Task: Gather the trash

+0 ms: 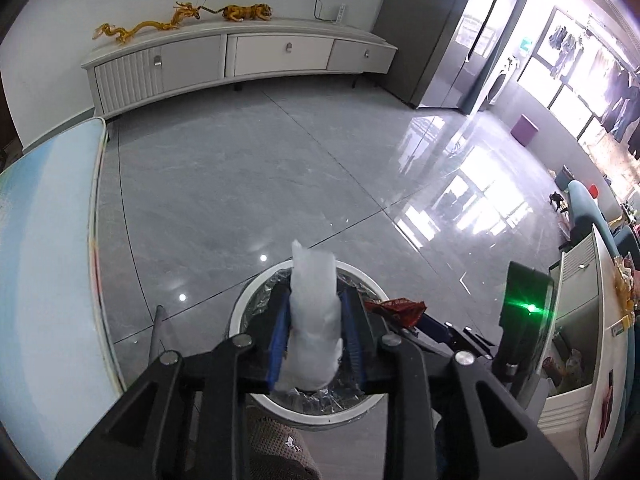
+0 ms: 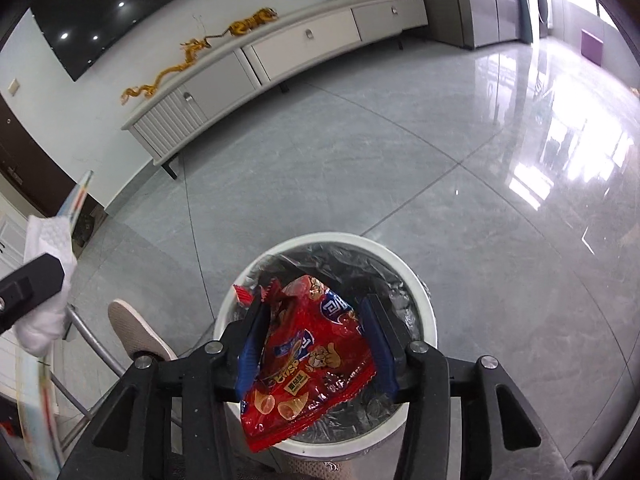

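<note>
Counted are 1 white trash bin [image 2: 424, 300], 1 red snack bag [image 2: 308, 364], 1 crumpled tissue [image 1: 314, 320], and 2 golden figurines [image 1: 248, 12].

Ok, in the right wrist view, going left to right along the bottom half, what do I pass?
White tissue wad in the left gripper → beige shoe on the floor → red snack bag between the right gripper's blue pads, over the lined white trash bin.
</note>
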`<state>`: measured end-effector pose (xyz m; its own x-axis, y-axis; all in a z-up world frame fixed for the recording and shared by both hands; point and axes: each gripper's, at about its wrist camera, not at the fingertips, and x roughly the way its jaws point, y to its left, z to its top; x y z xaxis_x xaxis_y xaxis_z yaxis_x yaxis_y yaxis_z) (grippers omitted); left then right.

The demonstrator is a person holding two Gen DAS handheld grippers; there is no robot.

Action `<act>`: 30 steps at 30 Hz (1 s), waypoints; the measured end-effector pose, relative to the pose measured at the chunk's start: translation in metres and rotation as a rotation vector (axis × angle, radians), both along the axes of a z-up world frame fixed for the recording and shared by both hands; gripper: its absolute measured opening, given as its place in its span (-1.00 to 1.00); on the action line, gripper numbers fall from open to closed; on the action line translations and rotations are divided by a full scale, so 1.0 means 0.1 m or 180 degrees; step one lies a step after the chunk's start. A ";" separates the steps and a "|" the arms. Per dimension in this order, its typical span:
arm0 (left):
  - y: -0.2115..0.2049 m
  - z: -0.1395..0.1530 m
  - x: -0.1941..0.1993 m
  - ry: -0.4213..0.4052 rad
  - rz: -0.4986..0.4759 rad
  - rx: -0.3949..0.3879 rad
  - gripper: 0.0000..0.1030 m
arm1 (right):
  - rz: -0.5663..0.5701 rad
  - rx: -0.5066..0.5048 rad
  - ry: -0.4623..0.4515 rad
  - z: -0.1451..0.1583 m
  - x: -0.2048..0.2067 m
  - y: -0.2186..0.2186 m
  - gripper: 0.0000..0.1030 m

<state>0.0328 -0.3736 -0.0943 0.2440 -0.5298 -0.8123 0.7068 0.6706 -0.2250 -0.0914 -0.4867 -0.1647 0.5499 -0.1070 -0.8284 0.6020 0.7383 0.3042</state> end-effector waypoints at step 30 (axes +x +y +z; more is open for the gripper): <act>0.98 0.63 0.08 -0.0520 0.0708 -0.0258 0.24 | 0.0025 -0.0496 -0.0082 0.58 0.10 0.40 0.52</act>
